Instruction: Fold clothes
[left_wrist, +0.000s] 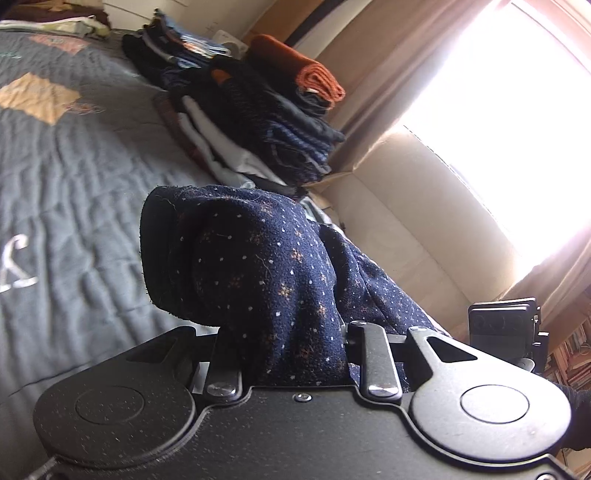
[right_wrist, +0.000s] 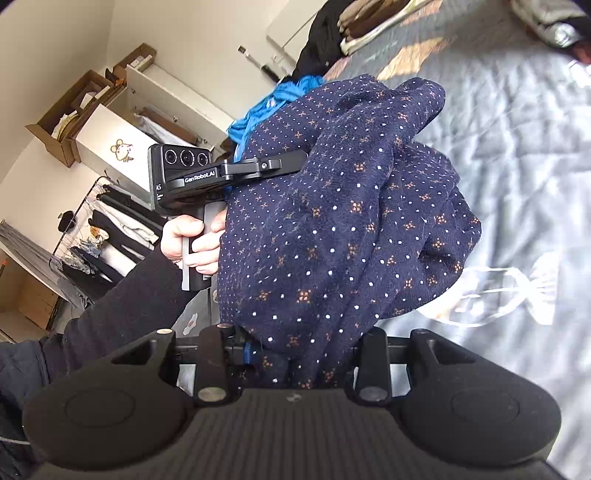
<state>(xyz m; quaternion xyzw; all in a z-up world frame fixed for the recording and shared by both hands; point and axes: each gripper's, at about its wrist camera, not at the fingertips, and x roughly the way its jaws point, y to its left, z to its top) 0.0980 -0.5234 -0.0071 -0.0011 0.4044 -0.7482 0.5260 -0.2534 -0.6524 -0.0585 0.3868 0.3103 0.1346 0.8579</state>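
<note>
A navy garment with white dots and small orange flowers hangs bunched between both grippers, lifted above the grey quilted bed. My left gripper is shut on one bunch of it; the cloth covers the fingertips. In the right wrist view the same garment fills the middle, and my right gripper is shut on its lower edge. The left gripper's finger reaches into the cloth from the left, held by a hand in a black sleeve. The right gripper's camera body shows at the right edge.
Stacks of folded clothes, topped by an orange folded piece, line the bed's far side beside a cardboard box and a bright window. A blue garment lies at the bed's edge. An open wardrobe with hanging clothes stands behind.
</note>
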